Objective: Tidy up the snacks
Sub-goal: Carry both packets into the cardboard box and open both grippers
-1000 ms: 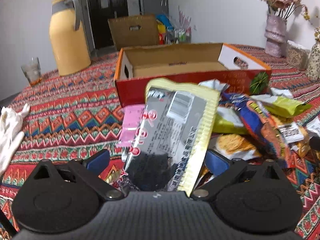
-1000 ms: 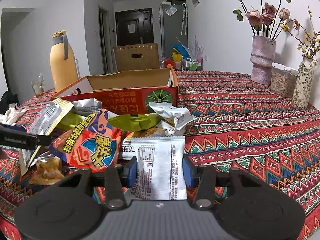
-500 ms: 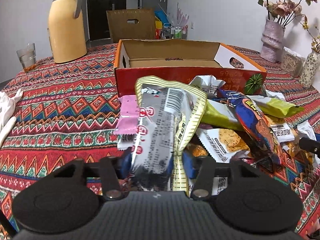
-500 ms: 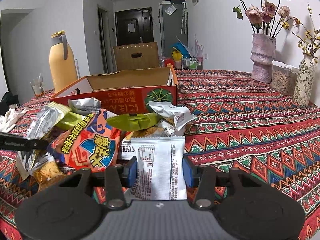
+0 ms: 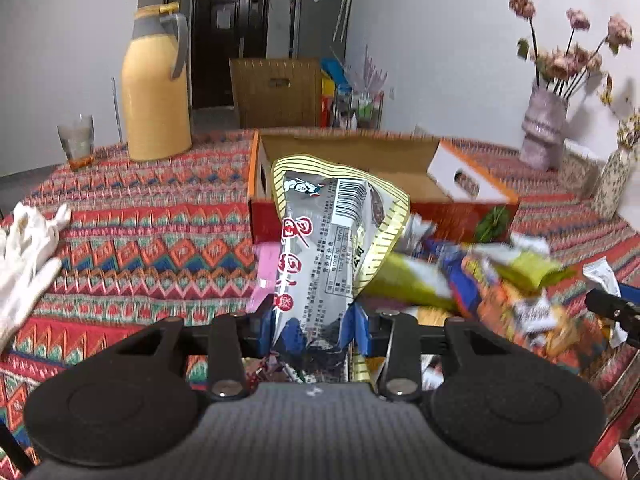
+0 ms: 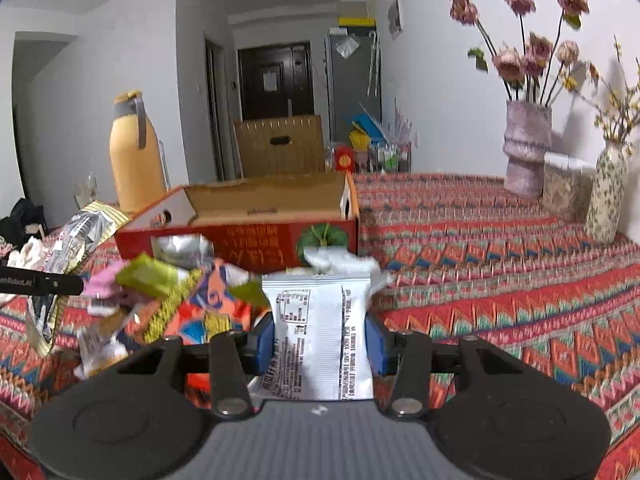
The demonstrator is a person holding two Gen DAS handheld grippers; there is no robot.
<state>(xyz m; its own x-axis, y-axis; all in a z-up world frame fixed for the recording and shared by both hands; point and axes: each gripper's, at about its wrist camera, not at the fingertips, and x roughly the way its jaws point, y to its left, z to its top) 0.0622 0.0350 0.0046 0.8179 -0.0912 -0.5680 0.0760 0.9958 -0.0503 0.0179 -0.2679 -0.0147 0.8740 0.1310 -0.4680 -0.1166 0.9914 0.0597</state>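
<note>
My left gripper (image 5: 312, 326) is shut on a silver snack bag with a yellow striped edge (image 5: 332, 248), held up off the table in front of the open red cardboard box (image 5: 384, 184). The same bag (image 6: 76, 236) shows at the far left of the right wrist view. My right gripper (image 6: 320, 338) is shut on a white snack packet (image 6: 320, 320) with its printed back toward the camera. A heap of loose snack packets (image 5: 500, 280) lies before the box, among them an orange and blue bag (image 6: 208, 308) and a green packet (image 6: 152, 276).
A yellow thermos jug (image 5: 154, 92) and a glass (image 5: 76, 142) stand at the back left. A white glove (image 5: 28, 248) lies at the left edge. Two flower vases (image 6: 524, 148) and a lidded container (image 6: 568, 190) stand at the right. The patterned tablecloth (image 5: 140, 240) covers the table.
The left gripper's jaws closed on the silver bag and lifted it off the pile. The right gripper kept its hold on the white packet and barely moved.
</note>
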